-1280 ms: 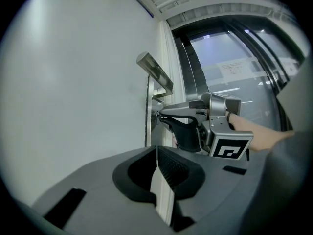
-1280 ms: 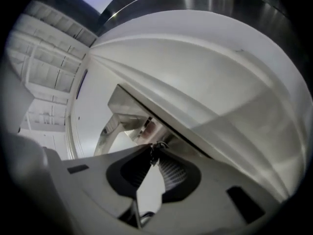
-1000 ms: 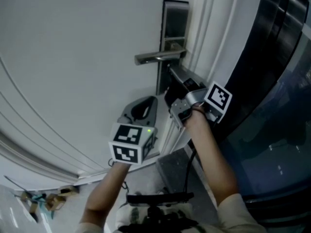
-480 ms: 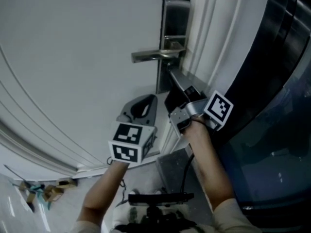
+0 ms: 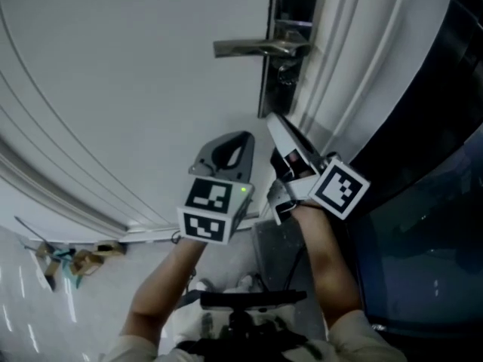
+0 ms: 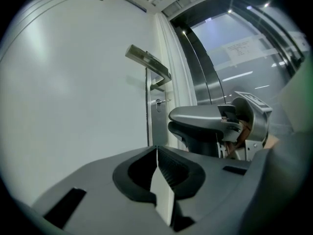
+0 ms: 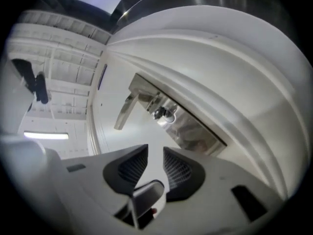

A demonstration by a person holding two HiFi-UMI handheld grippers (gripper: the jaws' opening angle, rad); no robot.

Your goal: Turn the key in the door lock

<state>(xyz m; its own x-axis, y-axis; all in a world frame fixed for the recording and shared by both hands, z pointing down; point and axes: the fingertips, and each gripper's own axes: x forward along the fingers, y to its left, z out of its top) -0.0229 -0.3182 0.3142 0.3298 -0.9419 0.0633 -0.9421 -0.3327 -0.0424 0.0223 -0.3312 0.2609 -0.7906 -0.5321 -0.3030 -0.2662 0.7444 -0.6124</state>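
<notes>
A steel lock plate (image 5: pixel 294 21) with a lever handle (image 5: pixel 253 48) sits on the white door (image 5: pixel 113 89). A small key (image 5: pixel 284 72) sticks out of the lock below the handle and shows again as the key (image 7: pixel 164 112) and the key (image 6: pixel 160 102). My right gripper (image 5: pixel 275 127) hangs below the key, apart from it. In its own view the right gripper (image 7: pixel 155 155) is open; its jaws have just been opening and nothing is between them. My left gripper (image 5: pixel 230 140) is held left of it, off the door. The left gripper (image 6: pixel 157 152) is shut and empty.
The white door frame (image 5: pixel 339 74) runs along the lock's right side, with a dark glass panel (image 5: pixel 430 164) beyond it. A grey floor plate (image 5: pixel 275 255) lies by the door's foot. Scraps of litter (image 5: pixel 68 262) lie on the floor at lower left.
The right gripper has come away from the lock and sunk below it, with its jaws wider apart. The left gripper has dropped slightly. The key stays in the lock.
</notes>
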